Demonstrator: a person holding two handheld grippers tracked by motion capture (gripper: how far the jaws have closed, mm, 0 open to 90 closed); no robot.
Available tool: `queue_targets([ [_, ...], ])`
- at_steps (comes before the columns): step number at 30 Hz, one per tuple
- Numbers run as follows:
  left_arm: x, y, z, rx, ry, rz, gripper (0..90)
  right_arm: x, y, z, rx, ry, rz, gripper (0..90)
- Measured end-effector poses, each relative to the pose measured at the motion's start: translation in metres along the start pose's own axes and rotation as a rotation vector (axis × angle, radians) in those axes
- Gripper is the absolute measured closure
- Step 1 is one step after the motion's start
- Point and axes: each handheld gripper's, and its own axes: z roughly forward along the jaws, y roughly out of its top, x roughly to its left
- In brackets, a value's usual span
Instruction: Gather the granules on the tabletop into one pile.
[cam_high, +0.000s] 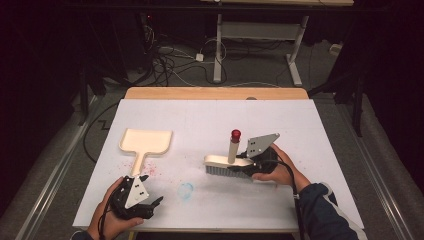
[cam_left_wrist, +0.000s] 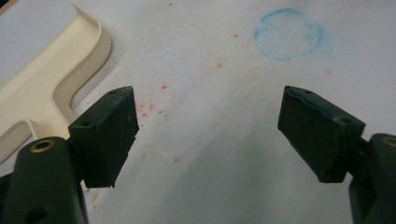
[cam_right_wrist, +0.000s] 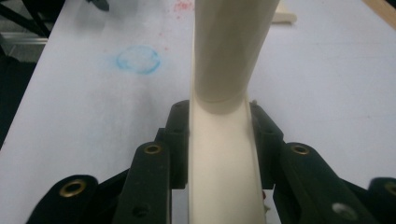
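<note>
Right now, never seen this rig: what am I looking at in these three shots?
No robot arm here. A person sits at a white table and holds a set of hand-held tongs in each hand.

The high view looks down from above the person's side. The other two pictures come from cameras riding on each tool, looking along its black jaws.

The left tongs rest near the table's front edge, open, with nothing between the jaws. The right tongs are shut on a cream brush, gripping its body; its handle stands up, with a red tip.

Also on the table: a cream dustpan, red specks beside its handle, and a blue ring mark.
</note>
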Motion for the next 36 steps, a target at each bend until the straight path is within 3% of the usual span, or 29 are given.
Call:
queue_targets([
  [3, 0.001, -0.001, -0.001, -0.002, -0.001, -0.006, 19.4, -0.001, 0.004, -0.002, -0.015, -0.008, 0.005, 67.1],
  [5, 0.001, -0.001, -0.001, -0.004, 0.001, -0.013, 19.4, -0.002, 0.013, -0.007, -0.027, -0.081, 0.065, 67.1],
  [7, 0.001, -0.001, -0.002, -0.004, 0.001, -0.015, 19.4, -0.004, 0.019, -0.009, -0.061, -0.164, 0.162, 67.1],
  [8, 0.001, -0.001, -0.002, -0.004, 0.003, -0.014, 19.4, -0.004, 0.019, -0.009, -0.061, -0.164, 0.162, 67.1],
  [9, 0.001, -0.001, -0.003, -0.006, 0.004, -0.016, 19.4, -0.005, 0.021, -0.009, -0.077, -0.187, 0.200, 67.1],
  [10, 0.002, -0.002, -0.003, -0.006, 0.005, -0.021, 19.4, -0.002, 0.028, -0.007, -0.068, -0.243, 0.246, 67.1],
  [12, 0.002, -0.002, -0.003, -0.007, 0.004, -0.025, 19.4, 0.000, 0.031, -0.005, -0.054, -0.271, 0.238, 67.1],
  [13, 0.002, -0.002, -0.002, -0.006, 0.003, -0.027, 19.4, 0.003, 0.037, 0.000, -0.031, -0.312, 0.210, 67.1],
  [18, 0.000, -0.001, -0.001, 0.002, -0.003, -0.020, 19.4, 0.000, 0.046, 0.017, 0.010, -0.312, 0.183, 67.1],
  [21, 0.001, -0.001, 0.000, 0.004, -0.005, -0.025, 19.4, -0.002, 0.052, 0.036, 0.087, -0.297, 0.164, 67.1],
  [25, 0.002, -0.002, 0.000, 0.007, -0.010, -0.031, 19.4, 0.000, 0.054, 0.052, 0.167, -0.319, 0.143, 67.1],
  [30, 0.001, -0.003, -0.001, 0.002, -0.011, -0.033, 19.5, 0.001, 0.053, 0.050, 0.181, -0.325, 0.154, 67.2],
  [36, 0.001, -0.003, 0.000, 0.006, -0.015, -0.032, 19.4, 0.010, 0.042, 0.028, 0.207, -0.330, 0.159, 67.2],
])
